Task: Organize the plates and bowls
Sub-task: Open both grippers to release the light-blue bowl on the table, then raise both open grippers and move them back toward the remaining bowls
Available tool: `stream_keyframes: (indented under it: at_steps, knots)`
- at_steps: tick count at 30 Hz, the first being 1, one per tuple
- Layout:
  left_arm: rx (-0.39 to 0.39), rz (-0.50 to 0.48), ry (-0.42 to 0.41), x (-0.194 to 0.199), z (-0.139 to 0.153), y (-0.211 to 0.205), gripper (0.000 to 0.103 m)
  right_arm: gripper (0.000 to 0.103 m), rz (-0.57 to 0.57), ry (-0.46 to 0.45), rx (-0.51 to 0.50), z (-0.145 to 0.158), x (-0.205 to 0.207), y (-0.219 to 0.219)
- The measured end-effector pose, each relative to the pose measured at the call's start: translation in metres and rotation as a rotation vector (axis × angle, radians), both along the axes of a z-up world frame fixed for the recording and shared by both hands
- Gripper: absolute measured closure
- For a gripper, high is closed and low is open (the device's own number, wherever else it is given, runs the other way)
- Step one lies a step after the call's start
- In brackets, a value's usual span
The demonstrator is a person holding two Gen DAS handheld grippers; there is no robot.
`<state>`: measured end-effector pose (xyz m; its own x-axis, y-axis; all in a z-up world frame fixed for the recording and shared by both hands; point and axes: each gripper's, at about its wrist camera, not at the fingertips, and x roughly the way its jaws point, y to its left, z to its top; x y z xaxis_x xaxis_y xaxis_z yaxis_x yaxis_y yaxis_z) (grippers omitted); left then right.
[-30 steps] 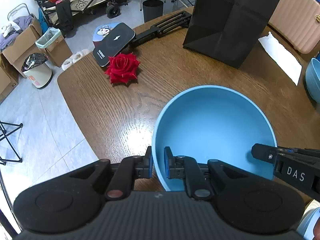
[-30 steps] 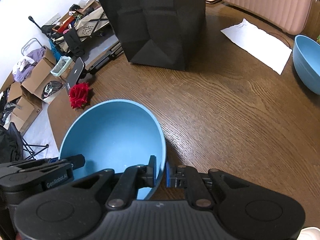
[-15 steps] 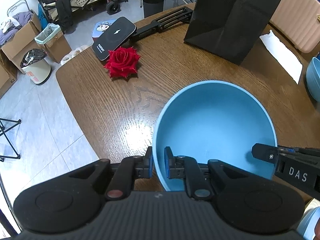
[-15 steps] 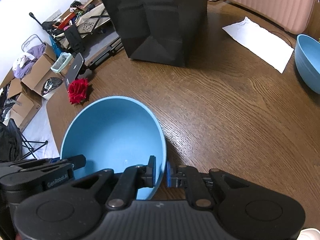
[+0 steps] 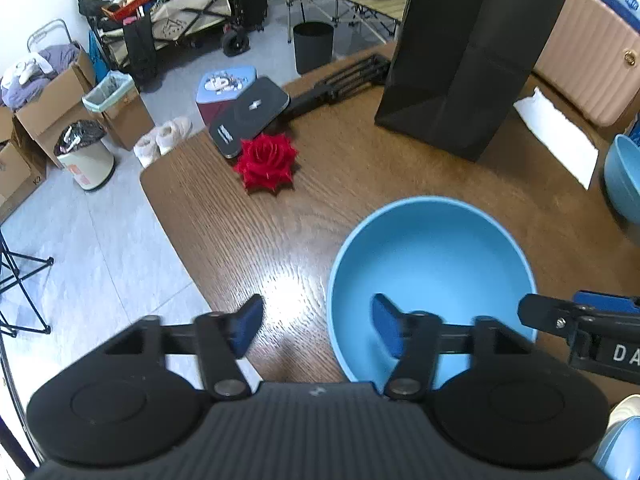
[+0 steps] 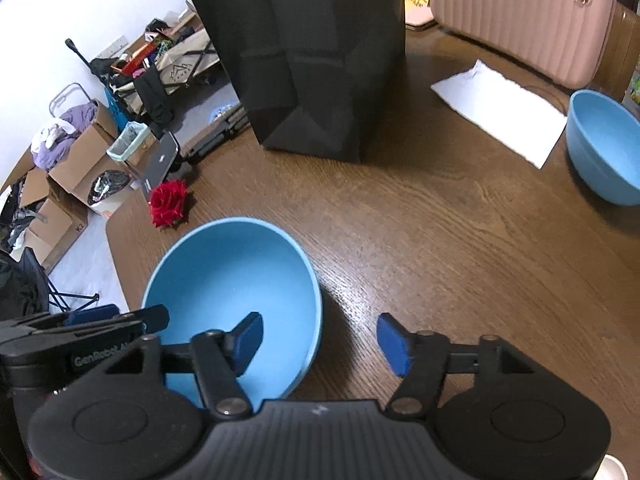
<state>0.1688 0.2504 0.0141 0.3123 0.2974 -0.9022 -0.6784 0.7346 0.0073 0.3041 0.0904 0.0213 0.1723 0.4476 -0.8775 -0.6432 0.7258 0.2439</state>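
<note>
A blue bowl [image 5: 432,264] rests upright on the wooden table [image 5: 320,184]; it also shows in the right wrist view [image 6: 232,276]. My left gripper [image 5: 318,326] is open, its fingers straddling the bowl's near-left rim without gripping. My right gripper [image 6: 320,338] is open, its fingers straddling the bowl's right rim. A second blue bowl [image 6: 606,148] sits at the table's far right, also seen in the left wrist view [image 5: 624,176].
A tall black paper bag [image 6: 304,52] stands at the back. A red rose [image 5: 266,164], a black flat device [image 5: 250,114], a white paper [image 6: 500,112] and a pink case [image 6: 520,12] are on the table. The table edge [image 5: 168,216] is at left.
Both grippers have opened and let go of the blue bowl's rim. The bowl now rests on the table; both cameras have pulled back a little.
</note>
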Motion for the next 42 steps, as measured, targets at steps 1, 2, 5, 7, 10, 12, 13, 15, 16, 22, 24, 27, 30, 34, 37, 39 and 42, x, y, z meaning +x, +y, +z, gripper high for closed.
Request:
stream_keyframes:
  at_steps: [1, 2, 5, 7, 10, 12, 13, 15, 16, 22, 24, 27, 30, 34, 37, 39, 42]
  knots:
    - [0.006, 0.001, -0.003, 0.000, 0.003, 0.000, 0.027, 0.029, -0.004, -0.006, 0.003, 0.004, 0.000, -0.003]
    - [0.013, 0.000, -0.008, -0.001, 0.006, -0.001, 0.024, 0.025, -0.009, -0.011, 0.007, 0.006, 0.000, -0.006]
    - [0.032, -0.008, -0.020, -0.003, 0.016, -0.005, 0.008, 0.017, -0.024, -0.024, 0.021, 0.015, 0.001, -0.017]
    - [0.063, -0.010, -0.021, -0.004, 0.023, -0.009, 0.000, 0.017, -0.042, -0.023, 0.026, 0.020, 0.002, -0.025]
    - [0.092, -0.029, -0.030, -0.004, 0.032, -0.016, 0.000, 0.013, -0.076, -0.030, 0.024, 0.026, 0.005, -0.038]
    - [0.096, -0.038, -0.041, -0.003, 0.037, -0.019, 0.000, 0.009, -0.099, -0.041, 0.019, 0.029, 0.005, -0.046]
    - [0.095, -0.042, -0.048, -0.003, 0.039, -0.021, 0.000, 0.008, -0.111, -0.047, 0.017, 0.031, 0.005, -0.051]
    - [0.085, -0.056, -0.061, -0.001, 0.041, -0.023, 0.000, 0.008, -0.135, -0.057, 0.016, 0.035, 0.006, -0.059]
    - [0.079, -0.064, -0.066, 0.000, 0.042, -0.025, 0.000, 0.008, -0.150, -0.062, 0.016, 0.038, 0.006, -0.064]
    - [0.058, -0.143, -0.101, 0.011, 0.051, -0.036, 0.000, 0.008, -0.249, -0.085, 0.014, 0.048, 0.011, -0.093]
    - [0.059, -0.169, -0.113, 0.017, 0.056, -0.040, 0.000, 0.008, -0.283, -0.088, 0.007, 0.049, 0.014, -0.103]
    - [0.059, -0.200, -0.124, 0.027, 0.062, -0.047, 0.000, 0.007, -0.331, -0.085, 0.008, 0.051, 0.018, -0.118]
    - [0.053, -0.231, -0.127, 0.036, 0.067, -0.055, 0.000, 0.000, -0.369, -0.085, 0.009, 0.055, 0.022, -0.131]
    - [0.039, -0.253, -0.132, 0.047, 0.074, -0.062, 0.000, 0.000, -0.399, -0.102, 0.020, 0.066, 0.026, -0.144]
    - [0.031, -0.259, -0.143, 0.053, 0.082, -0.066, 0.000, 0.000, -0.413, -0.114, 0.030, 0.075, 0.032, -0.150]
    - [0.029, -0.260, -0.149, 0.056, 0.087, -0.068, 0.000, 0.000, -0.417, -0.121, 0.040, 0.081, 0.036, -0.154]
    - [0.026, -0.252, -0.163, 0.064, 0.098, -0.072, 0.000, 0.000, -0.420, -0.135, 0.049, 0.092, 0.041, -0.159]
